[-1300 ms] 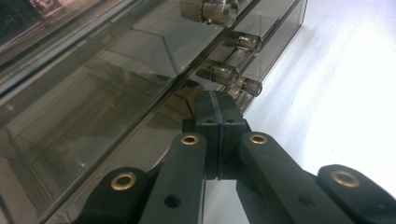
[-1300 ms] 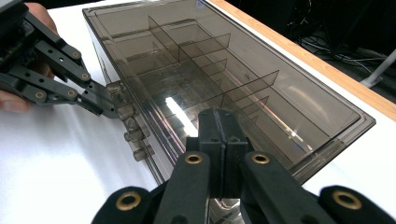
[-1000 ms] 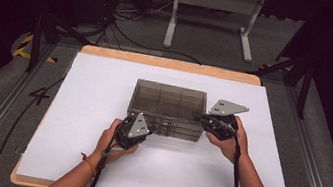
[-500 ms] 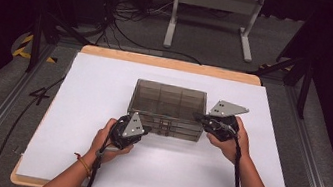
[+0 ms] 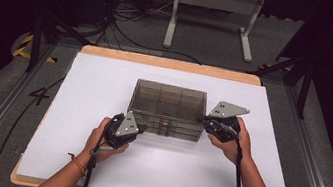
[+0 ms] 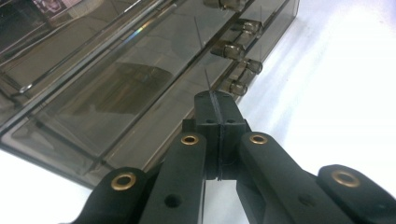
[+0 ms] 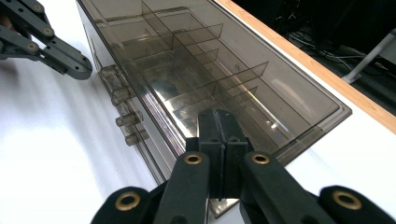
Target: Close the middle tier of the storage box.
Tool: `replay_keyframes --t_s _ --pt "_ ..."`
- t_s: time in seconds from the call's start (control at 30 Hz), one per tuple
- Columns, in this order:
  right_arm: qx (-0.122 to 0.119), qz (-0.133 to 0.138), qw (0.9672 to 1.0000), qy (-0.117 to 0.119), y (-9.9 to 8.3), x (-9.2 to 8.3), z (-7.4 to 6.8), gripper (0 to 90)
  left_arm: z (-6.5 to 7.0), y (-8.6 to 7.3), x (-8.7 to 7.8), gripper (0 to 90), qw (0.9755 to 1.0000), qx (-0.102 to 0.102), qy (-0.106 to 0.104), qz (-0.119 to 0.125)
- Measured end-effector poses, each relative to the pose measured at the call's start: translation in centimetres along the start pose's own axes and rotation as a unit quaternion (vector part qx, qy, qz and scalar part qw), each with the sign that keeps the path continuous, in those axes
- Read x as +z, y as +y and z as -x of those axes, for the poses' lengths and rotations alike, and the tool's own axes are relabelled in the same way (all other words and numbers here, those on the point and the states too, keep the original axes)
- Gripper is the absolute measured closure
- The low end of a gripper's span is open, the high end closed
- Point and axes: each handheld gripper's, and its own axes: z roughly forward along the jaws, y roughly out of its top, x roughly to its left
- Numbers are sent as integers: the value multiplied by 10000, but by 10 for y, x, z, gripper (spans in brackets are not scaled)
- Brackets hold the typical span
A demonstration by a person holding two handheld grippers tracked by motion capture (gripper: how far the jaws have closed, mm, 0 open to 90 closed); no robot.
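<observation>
- A smoky clear plastic drawer box sits near the middle of a white table, its front with small knobs facing the person.
- The left gripper, held in the left hand, sits just beside the box's front left corner; its 2 jaws are pressed together with nothing between them.
- The right gripper, held in the right hand, is at the box's right end, its 2 jaws also together and empty.
- Inside the box, dividers form compartments.
</observation>
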Motion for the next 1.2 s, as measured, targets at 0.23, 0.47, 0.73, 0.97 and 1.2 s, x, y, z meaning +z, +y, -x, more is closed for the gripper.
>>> replay_keyframes --t_s 0.23,0.47,0.73,0.97,1.2 --pt "28 23 10000 -28 -4 -5 2 895 -2 -6 -8 890 10000 -35 10 -16" --pt "-9 96 9999 -99 -5 -16 2 890 -7 -11 -20 882 10000 -29 50 -68" --pt "-21 155 9998 -137 -10 -33 1 877 -12 -20 -34 863 9999 -65 83 -102" --pt "-168 153 9994 -253 -12 -45 -4 856 -17 -28 -43 825 9998 -104 120 -155" --pt "-264 -20 9991 -339 -23 -50 -9 813 -19 -35 -53 765 9995 -65 112 -279"
